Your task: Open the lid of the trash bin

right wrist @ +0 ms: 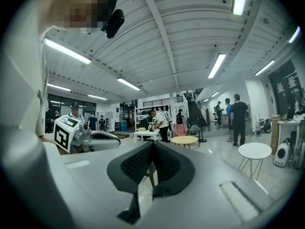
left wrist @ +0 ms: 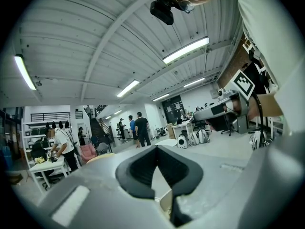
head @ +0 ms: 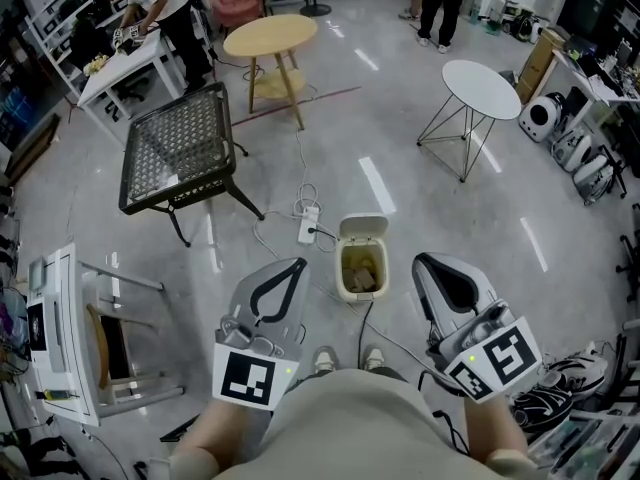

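Observation:
A small cream trash bin (head: 360, 268) stands on the grey floor just ahead of my feet. Its lid (head: 363, 228) is tipped up at the far side, and brownish paper shows inside. My left gripper (head: 298, 262) hovers to the left of the bin, raised and pointing forward, jaws shut with nothing in them. My right gripper (head: 418, 260) hovers to the bin's right, also shut and holding nothing. In the left gripper view the left gripper (left wrist: 155, 148) points level across the room. In the right gripper view the right gripper (right wrist: 152, 143) does the same. Neither touches the bin.
A white power strip (head: 308, 224) with cables lies just beyond the bin. A black mesh table (head: 180, 148) is at the far left, a round wooden table (head: 270, 36) behind it, a white round table (head: 482, 88) at the right. A white shelf unit (head: 60, 328) stands at my left.

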Tool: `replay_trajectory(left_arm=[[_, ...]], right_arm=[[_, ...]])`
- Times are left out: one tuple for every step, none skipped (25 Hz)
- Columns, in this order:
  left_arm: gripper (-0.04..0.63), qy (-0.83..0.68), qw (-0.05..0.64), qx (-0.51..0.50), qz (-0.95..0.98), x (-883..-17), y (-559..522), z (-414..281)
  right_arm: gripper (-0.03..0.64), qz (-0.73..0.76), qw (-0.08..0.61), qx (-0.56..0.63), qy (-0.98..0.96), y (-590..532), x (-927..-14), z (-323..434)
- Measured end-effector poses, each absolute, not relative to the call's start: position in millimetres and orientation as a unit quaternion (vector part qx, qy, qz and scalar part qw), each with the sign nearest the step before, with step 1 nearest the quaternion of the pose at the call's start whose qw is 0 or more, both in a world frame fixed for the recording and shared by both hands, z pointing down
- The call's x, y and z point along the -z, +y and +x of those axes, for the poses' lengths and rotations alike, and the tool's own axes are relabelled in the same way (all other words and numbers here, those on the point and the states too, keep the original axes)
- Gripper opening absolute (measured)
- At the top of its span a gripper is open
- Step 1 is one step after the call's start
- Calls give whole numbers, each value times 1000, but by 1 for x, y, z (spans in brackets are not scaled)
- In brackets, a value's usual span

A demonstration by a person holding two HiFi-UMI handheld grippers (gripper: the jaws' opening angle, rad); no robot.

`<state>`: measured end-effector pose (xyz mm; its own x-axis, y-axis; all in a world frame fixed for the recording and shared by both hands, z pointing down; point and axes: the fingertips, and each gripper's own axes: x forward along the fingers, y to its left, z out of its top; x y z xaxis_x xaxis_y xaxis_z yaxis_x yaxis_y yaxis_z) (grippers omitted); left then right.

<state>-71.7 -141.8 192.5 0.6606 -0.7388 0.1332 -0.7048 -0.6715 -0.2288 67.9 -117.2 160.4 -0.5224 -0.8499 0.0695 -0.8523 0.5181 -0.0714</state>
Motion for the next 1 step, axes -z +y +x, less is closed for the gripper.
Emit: replay_trajectory(left_arm=[[2,398,77,108,-908,-194,-143,-72]], right_arm=[[3,489,13,-48,-871,-118,-161,68]])
